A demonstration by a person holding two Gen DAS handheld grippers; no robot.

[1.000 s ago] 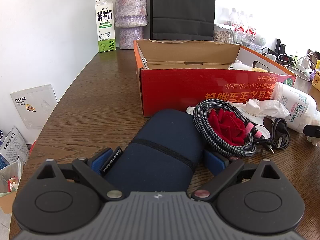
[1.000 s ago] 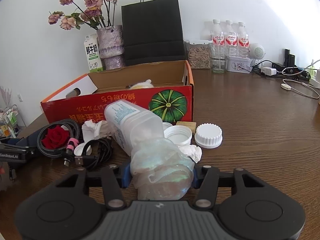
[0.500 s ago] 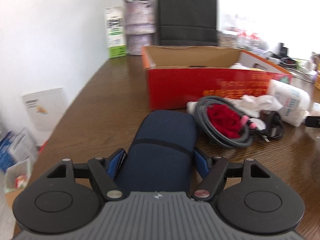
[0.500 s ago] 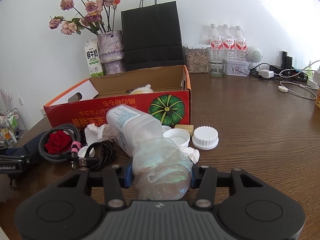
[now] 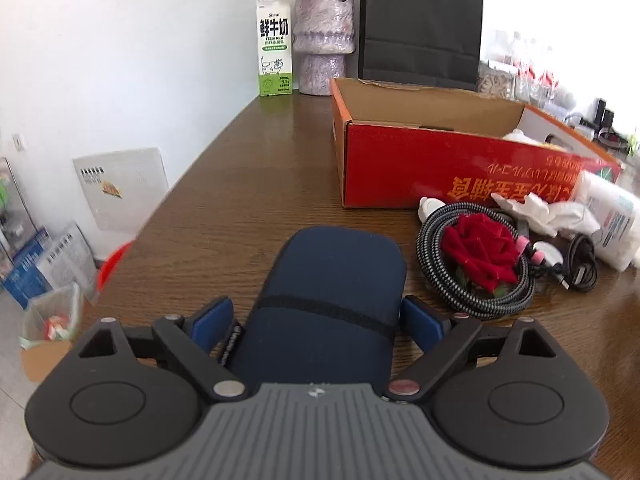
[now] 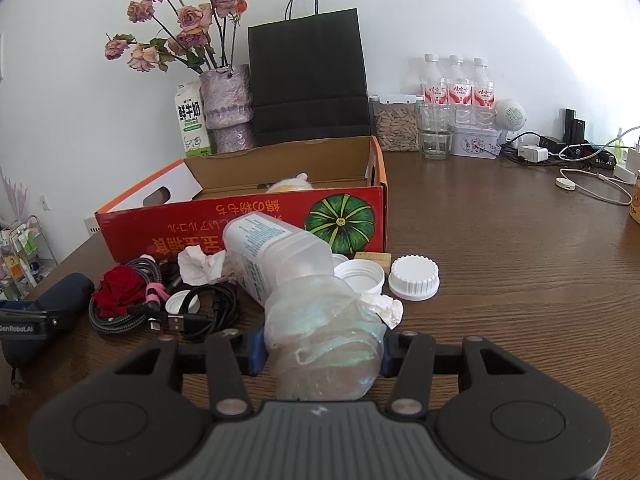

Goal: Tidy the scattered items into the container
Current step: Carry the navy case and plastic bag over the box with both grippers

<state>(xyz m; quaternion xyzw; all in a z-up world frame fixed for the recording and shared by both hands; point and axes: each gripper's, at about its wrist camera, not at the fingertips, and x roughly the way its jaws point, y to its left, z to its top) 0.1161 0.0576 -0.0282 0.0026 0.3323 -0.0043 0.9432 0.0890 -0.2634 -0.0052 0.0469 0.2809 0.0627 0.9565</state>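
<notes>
Left tool point(image 5: 316, 316), pads just reopened off the soft navy fabric pouch point(image 5: 332, 292) lying on the brown wooden desk point(image 5: 248, 200), should pinch its stiffer banded middle; right tool point(image 6: 320, 354) pinches crinkly clear plastic point(image 6: 324, 332)

The way to the red box point(image 5: 420, 168) lies open along the left side, where bare table point(image 5: 248, 184) runs up to its corner. Straight before its front wall, a coiled cable point(image 5: 476, 264), crumpled tissue point(image 6: 200, 266), a lying bottle point(image 6: 276, 256) and two white lids point(image 6: 414, 278) crowd the approach. A vase point(image 5: 322, 40) and a black bag point(image 5: 420, 24) close off the far side.
</notes>
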